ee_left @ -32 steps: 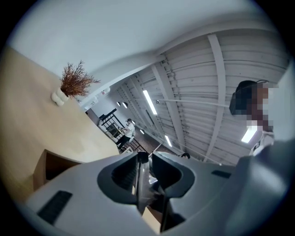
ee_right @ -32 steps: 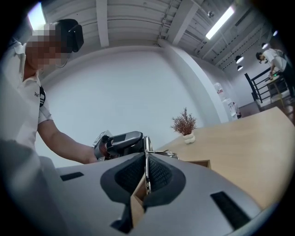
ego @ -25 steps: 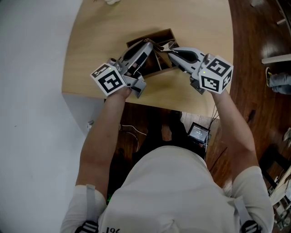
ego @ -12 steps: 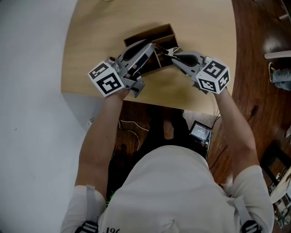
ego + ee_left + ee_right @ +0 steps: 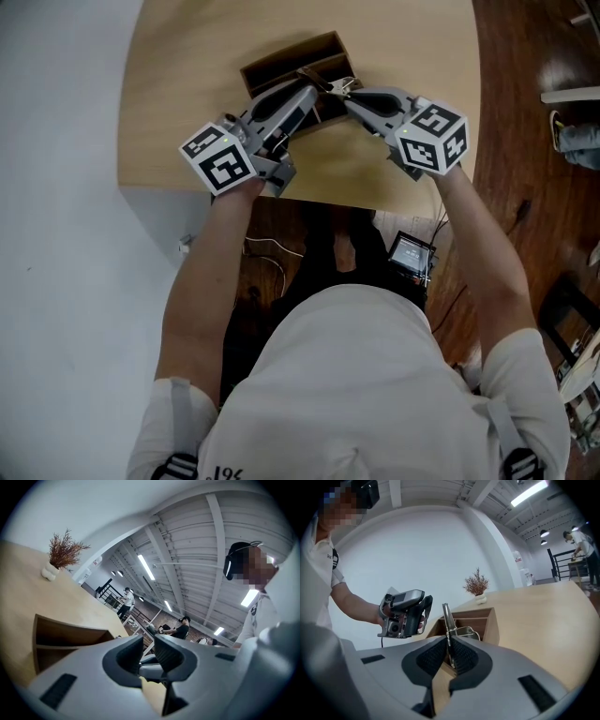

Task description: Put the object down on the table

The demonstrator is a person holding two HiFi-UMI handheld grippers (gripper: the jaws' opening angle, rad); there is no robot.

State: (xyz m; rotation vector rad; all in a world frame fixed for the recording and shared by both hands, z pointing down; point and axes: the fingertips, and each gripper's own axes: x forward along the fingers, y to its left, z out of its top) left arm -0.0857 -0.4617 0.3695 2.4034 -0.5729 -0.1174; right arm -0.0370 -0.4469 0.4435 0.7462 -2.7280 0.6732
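Note:
A wooden compartment box [image 5: 286,58] stands on the light wooden table [image 5: 187,103]. My right gripper [image 5: 343,88] reaches to the box's near right corner, shut on a thin metal utensil [image 5: 447,620] that stands up between its pads; the utensil's wire loop [image 5: 467,632] hangs over a compartment. My left gripper [image 5: 313,86] comes in from the left, tips close to the right one. In the left gripper view its jaws [image 5: 149,651] stand apart with nothing between them, and the box [image 5: 61,637] lies to their left.
A dried plant in a white vase [image 5: 477,585] stands at the far end of the table, also seen as a plant [image 5: 58,555] in the left gripper view. The table's near edge [image 5: 281,192] lies just under my hands, with dark floor [image 5: 525,56] to the right. People stand far off.
The box and both grippers sit a little higher in the head view. The grippers keep their places at the box, and the right one still holds the utensil.

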